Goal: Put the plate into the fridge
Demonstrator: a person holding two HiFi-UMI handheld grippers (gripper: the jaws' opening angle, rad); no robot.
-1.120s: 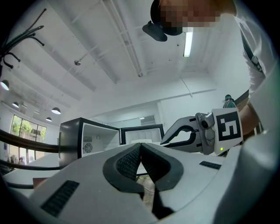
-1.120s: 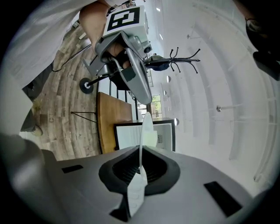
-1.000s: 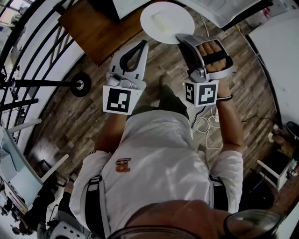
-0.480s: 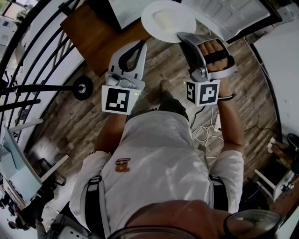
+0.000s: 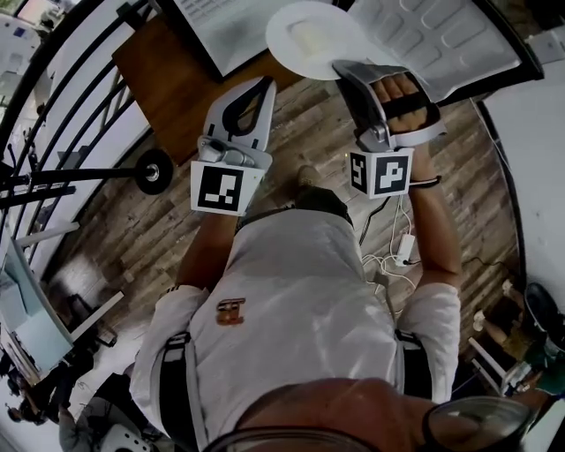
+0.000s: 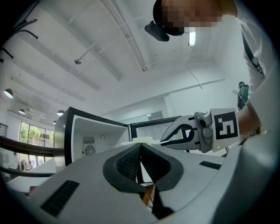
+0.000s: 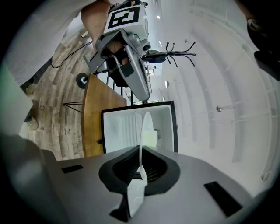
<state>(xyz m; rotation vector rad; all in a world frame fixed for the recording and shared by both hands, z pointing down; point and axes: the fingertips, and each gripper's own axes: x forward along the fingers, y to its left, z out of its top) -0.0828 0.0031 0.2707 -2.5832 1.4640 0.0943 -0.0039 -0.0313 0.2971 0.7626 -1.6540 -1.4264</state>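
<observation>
A white plate (image 5: 309,37) with a pale block on it is held out in front of me, its near rim pinched by my right gripper (image 5: 341,69), which is shut on it. In the right gripper view the plate (image 7: 144,131) stands edge-on between the jaws, in line with the open fridge (image 7: 127,127) ahead. The fridge's white inside (image 5: 221,26) and its swung-open door (image 5: 441,35) show at the top of the head view. My left gripper (image 5: 265,85) is shut on nothing, left of the plate and level with it. The left gripper view shows the fridge (image 6: 87,135) and the right gripper (image 6: 197,131).
A wooden table (image 5: 168,66) stands left of the fridge. A dark railing and a round black stand base (image 5: 152,168) lie further left. White cables (image 5: 393,252) trail on the plank floor by my right side. A white counter (image 5: 530,115) borders the right.
The fridge and its door have grown larger at the top of the head view as I moved toward them. Both grippers keep their pose, the plate still held.
</observation>
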